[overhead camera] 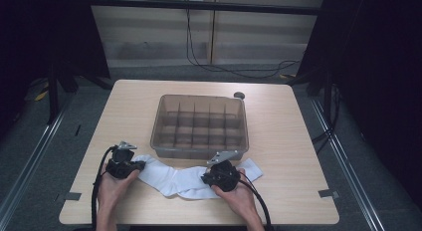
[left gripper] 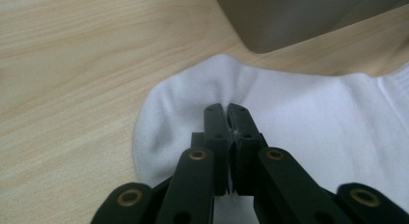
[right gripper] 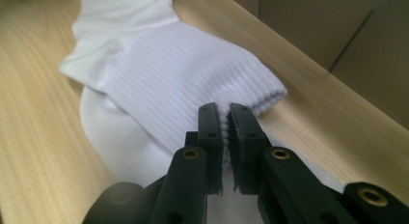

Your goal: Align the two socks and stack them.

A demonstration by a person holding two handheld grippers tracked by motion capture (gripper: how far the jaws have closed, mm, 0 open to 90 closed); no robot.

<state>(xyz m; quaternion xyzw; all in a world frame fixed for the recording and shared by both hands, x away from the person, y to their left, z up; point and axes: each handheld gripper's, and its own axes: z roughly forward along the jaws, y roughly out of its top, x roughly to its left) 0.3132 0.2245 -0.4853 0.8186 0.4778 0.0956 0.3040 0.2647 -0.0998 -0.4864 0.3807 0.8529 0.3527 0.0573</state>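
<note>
- White socks (overhead camera: 186, 180) are lying flat along the near edge of the tabletop (overhead camera: 124, 106), just in front of the bin (overhead camera: 199, 122).
- In the high view they are stretching from the left tool (overhead camera: 141, 165) across to the right tool (overhead camera: 205, 178), sagging toward the person in the middle.
- Left tool is pinching the rounded toe end of a sock (left gripper: 289, 108); its jaws are standing fully together with a fold of white fabric puckering between the tips (left gripper: 226, 110).
- Right tool (right gripper: 225, 110) is gripping the ribbed cuff (right gripper: 193, 64); jaws are nearly meeting, with the ribbed cloth squeezed between them.
- In the right gripper view a second layer of plain white cloth (right gripper: 120, 132) is lying beneath the ribbed cuff, so two socks appear to be stacked; how exactly they overlap cannot be told.
- Left hand (overhead camera: 113, 186) and right hand (overhead camera: 239, 193) are each wrapping around a tool body, forearms coming in from the near edge.
- Black cables (overhead camera: 97, 191) are trailing from both tools back toward the person.
- The bin is a translucent grey-brown box with inner dividers forming a grid of small compartments; it is sitting mid-tabletop, its near wall just beside the socks.
- A corner of the bin (left gripper: 289, 21) is showing in the left gripper view, close behind the toe end.
- A small dark round object (overhead camera: 239, 95) is resting on the tabletop by the bin's far right corner; what it is cannot be told.
- Both ends of the fabric are lying low against the wood.
</note>
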